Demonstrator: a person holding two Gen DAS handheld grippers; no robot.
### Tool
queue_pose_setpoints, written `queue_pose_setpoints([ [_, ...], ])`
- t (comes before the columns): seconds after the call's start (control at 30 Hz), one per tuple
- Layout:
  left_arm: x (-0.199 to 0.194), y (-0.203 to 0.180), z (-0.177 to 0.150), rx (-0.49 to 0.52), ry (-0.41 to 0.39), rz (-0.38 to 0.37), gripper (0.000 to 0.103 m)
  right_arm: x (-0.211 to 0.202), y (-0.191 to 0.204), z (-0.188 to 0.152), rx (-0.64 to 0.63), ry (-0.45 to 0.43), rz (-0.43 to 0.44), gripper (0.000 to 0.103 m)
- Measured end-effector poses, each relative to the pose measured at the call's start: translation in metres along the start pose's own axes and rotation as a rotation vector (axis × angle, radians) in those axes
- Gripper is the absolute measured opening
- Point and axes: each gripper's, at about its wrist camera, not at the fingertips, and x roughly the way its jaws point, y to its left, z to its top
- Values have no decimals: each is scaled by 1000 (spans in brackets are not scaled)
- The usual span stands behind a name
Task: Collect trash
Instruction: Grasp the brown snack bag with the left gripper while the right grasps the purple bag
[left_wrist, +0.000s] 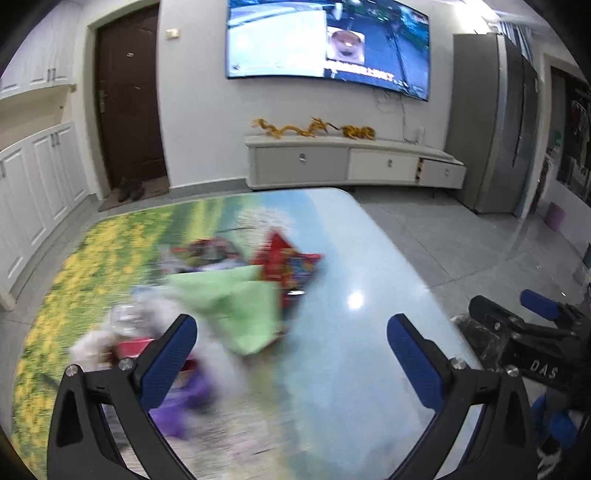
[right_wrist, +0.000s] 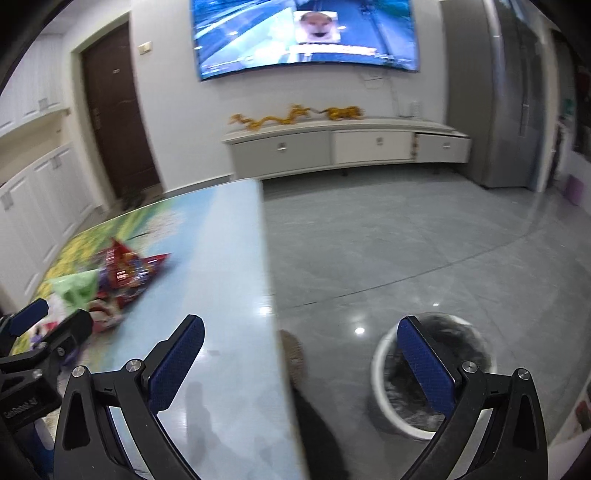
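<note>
Both tongs stand wide open with nothing between their blue pads. Left gripper (left_wrist: 291, 354) hovers low over the near part of the table (left_wrist: 354, 332); its left finger (left_wrist: 168, 363) overlaps the near end of the trash heap, though blur hides whether it touches. Right gripper (right_wrist: 301, 363) hangs past the table's right edge, left finger over the tabletop, right finger (right_wrist: 424, 369) over the bin.

Trash lies in one loose heap on the left half of the table. Four pieces can be told apart: one red snack wrapper (left_wrist: 286, 264) at the far end, one green bag (left_wrist: 240, 306) in the middle, one white crumpled tissue (left_wrist: 107, 336) and one purple piece (left_wrist: 181, 406) nearest; others are too blurred to count.

One white bin (right_wrist: 380, 384) with a dark liner stands on the grey floor (right_wrist: 406, 251), just right of the table.

Far off: one wall screen (left_wrist: 328, 40), one low cabinet (left_wrist: 351, 162) with three drawers, one brown door (left_wrist: 127, 96), one grey refrigerator (left_wrist: 495, 122).
</note>
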Motion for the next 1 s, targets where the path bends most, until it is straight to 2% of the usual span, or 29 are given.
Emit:
queue_pose_setpoints([
  [0.2,-35,77,-14,-70,1,91,103,6,47,0,-81,44,165,88],
  [0.3,-42,108,-25,-89,27,130,102,14,75,-3,-125,86,248,81],
  [0.37,-42,124,-35,-100,54,142,100,18,92,-8,-152,114,304,73],
  [0.43,-33,138,-44,-120,95,133,95,21,113,-11,-189,145,362,69],
  [0.5,-24,147,-53,-146,134,114,84,22,133,-15,-224,174,423,63],
  [0.57,-16,154,-62,-177,169,83,78,19,150,-18,-252,194,490,53],
  [0.63,-10,158,-70,-191,183,63,77,14,166,-19,-284,197,549,52],
  [0.73,-4,161,-75,-184,197,38,68,7,190,-22,-319,222,657,49],
  [0.87,-1,159,-75,-173,210,6,59,13,216,-29,-376,257,693,48],
  [1.0,1,153,-75,-157,226,-5,36,23,225,-34,-401,281,691,45],
])
